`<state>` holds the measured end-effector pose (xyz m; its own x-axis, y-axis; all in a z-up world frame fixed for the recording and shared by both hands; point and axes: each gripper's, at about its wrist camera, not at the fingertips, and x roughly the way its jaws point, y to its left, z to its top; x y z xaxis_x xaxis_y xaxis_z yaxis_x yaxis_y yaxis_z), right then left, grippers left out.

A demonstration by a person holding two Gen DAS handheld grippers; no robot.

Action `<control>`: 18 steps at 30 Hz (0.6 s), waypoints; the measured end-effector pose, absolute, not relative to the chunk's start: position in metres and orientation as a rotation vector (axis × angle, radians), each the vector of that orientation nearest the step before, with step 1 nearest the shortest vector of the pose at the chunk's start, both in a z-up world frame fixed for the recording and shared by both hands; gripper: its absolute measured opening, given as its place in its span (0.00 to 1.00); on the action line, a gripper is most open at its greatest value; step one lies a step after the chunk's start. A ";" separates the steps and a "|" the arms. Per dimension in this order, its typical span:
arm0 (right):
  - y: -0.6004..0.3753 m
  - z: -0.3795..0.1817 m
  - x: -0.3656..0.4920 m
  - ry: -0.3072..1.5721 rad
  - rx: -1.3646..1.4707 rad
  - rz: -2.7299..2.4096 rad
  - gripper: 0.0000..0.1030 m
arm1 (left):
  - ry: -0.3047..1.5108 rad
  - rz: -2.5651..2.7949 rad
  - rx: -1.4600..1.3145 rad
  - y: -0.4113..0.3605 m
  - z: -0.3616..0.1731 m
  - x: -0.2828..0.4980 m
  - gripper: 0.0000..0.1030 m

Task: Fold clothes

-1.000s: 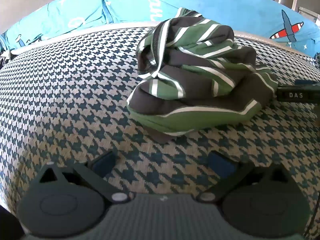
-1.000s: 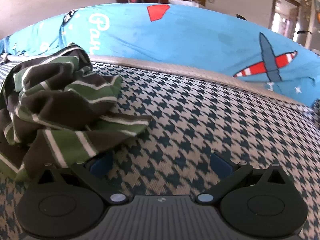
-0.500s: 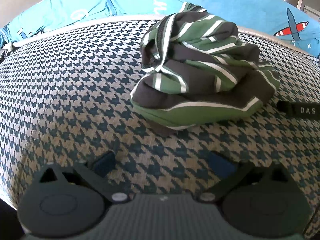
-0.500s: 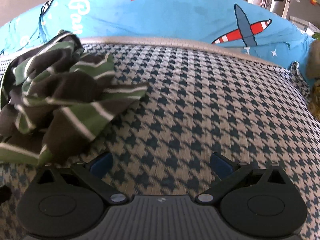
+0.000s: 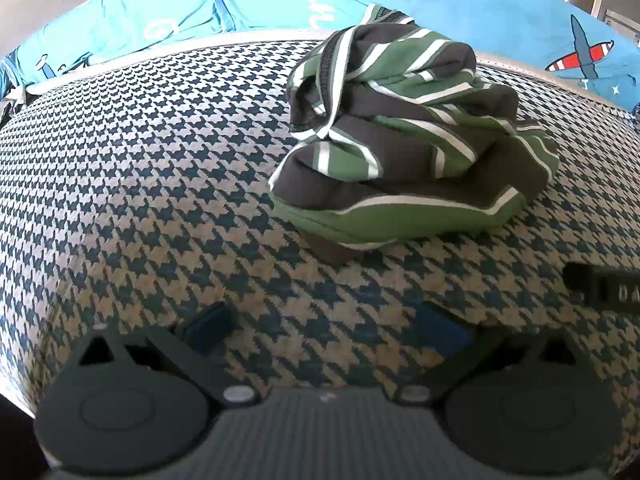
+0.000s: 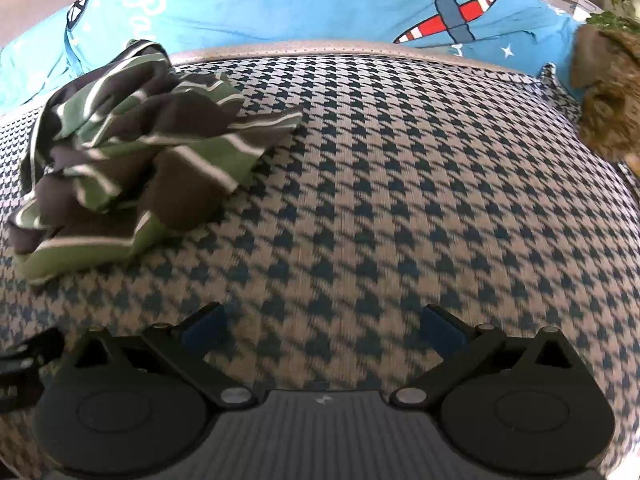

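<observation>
Crumpled striped shirt [image 5: 412, 148] heaped on the houndstooth cover [image 5: 140, 168].
Left view: the left gripper [image 5: 326, 330], released and empty, sits near the shirt. Right view: the right gripper [image 6: 324, 330], also released, sits right of the shirt [image 6: 136, 168], apart from it.

Left hand-held gripper [image 5: 324, 328]: dark grey ribbed body, two round discs, silver pivot screws, blue pads [image 5: 208, 326]. Right hand-held gripper [image 6: 324, 326]: same build; small white mark on ribbed centre.

Houndstooth cushion [image 6: 400, 184] w/ blue plane-print bedding [image 6: 320, 12]
</observation>
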<state>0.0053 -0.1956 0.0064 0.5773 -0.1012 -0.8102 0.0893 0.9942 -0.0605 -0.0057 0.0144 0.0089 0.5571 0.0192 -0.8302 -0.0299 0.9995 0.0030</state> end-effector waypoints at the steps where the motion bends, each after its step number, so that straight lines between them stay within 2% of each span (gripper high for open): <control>1: -0.194 0.007 0.000 0.945 -0.014 -0.112 1.00 | 0.978 0.029 -0.011 0.015 0.009 -0.007 1.00; 18: -0.170 0.011 -0.042 0.958 -0.044 -0.052 1.00 | 0.996 0.090 -0.009 0.027 0.019 -0.036 1.00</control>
